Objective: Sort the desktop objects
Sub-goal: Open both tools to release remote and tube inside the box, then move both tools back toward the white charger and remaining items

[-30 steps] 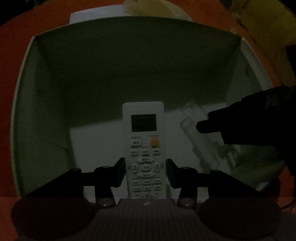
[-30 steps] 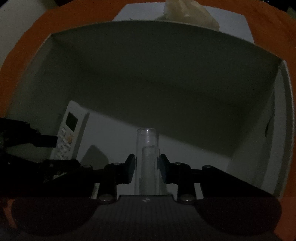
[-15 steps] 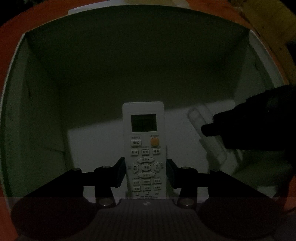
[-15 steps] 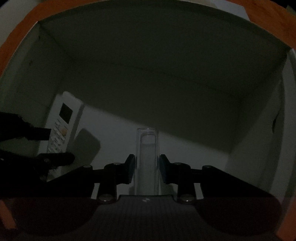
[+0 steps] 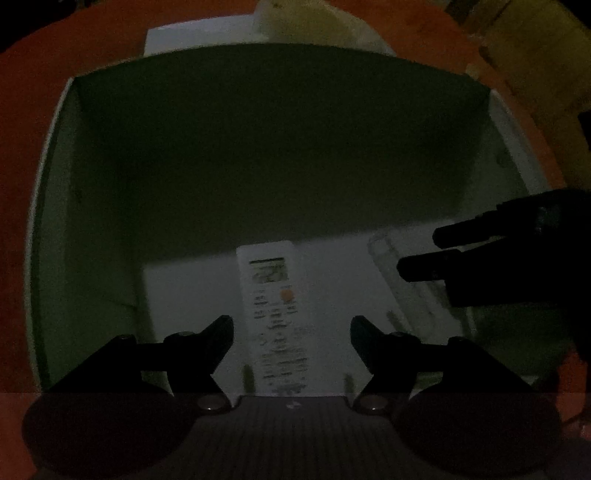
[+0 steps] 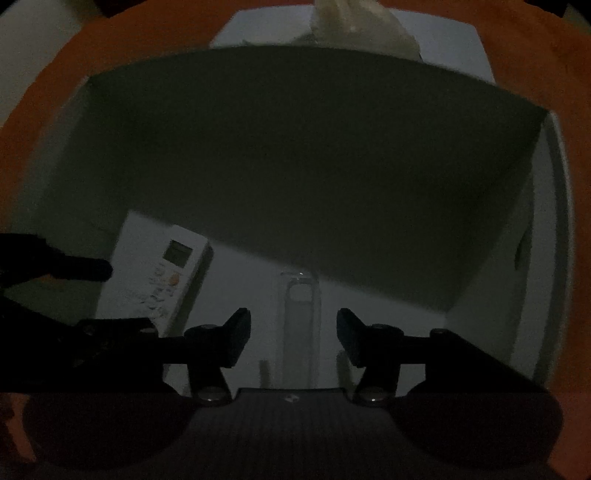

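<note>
A white remote control (image 5: 275,314) lies flat on the floor of a white box (image 5: 59,229). My left gripper (image 5: 291,326) is open above it, jaws wide apart on either side. A clear plastic tube (image 6: 300,325) lies on the box floor to the right of the remote; it also shows in the left wrist view (image 5: 402,280). My right gripper (image 6: 293,325) is open over the tube, not touching it. The remote also shows in the right wrist view (image 6: 171,273), and the right gripper in the left wrist view (image 5: 436,253).
The box stands on an orange surface (image 6: 44,92), and its tall walls (image 6: 295,166) close in all sides. A white sheet with a crumpled pale thing (image 6: 354,22) lies behind the box. The scene is very dim.
Both grippers have opened and let go: the remote and the tube now lie on the box floor. Both grippers have drawn back and up a little.
</note>
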The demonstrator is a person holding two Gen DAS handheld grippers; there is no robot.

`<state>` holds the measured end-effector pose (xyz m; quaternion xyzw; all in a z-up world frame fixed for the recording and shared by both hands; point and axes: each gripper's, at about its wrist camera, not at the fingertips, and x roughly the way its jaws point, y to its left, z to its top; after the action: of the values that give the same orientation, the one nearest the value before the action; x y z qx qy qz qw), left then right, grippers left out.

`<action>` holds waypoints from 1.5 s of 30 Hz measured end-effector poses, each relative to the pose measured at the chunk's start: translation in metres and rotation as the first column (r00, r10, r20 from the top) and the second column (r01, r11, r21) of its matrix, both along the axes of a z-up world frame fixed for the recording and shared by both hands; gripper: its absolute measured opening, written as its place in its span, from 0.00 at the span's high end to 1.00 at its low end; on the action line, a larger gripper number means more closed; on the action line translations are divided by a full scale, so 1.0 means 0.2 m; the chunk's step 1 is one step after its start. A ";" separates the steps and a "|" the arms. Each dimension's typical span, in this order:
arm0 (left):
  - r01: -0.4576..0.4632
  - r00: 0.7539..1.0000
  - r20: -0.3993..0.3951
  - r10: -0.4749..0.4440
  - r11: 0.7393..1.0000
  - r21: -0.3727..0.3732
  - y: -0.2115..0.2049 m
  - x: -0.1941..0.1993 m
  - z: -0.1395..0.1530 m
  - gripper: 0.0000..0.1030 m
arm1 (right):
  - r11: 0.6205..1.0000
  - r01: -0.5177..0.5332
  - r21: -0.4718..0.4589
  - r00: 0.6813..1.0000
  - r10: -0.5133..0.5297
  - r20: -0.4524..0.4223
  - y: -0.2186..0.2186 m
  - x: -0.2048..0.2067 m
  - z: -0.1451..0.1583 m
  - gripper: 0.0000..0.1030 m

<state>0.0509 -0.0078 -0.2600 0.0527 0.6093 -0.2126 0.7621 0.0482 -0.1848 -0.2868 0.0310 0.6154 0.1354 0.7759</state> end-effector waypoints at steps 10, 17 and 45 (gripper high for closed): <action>-0.018 0.997 0.072 0.023 0.997 -0.069 0.02 0.08 0.28 0.29 | 0.998 -0.007 0.065 0.997 0.002 0.076 -0.06 0.11 0.36 0.35; -0.034 0.990 0.131 0.050 0.993 -0.115 0.02 0.21 0.40 0.29 | 0.992 0.015 0.127 0.979 -0.040 0.198 -0.18 0.24 0.62 0.35; -0.108 0.966 0.245 0.080 0.989 0.104 -0.24 1.03 0.17 0.28 | 0.992 0.092 -0.092 0.958 -0.063 0.281 -0.44 1.01 0.35 0.35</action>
<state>0.2561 -0.0567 -0.2256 0.0934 0.5260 -0.1325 0.8349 0.2511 -0.2720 -0.2166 -0.0047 0.5053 0.0759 0.8596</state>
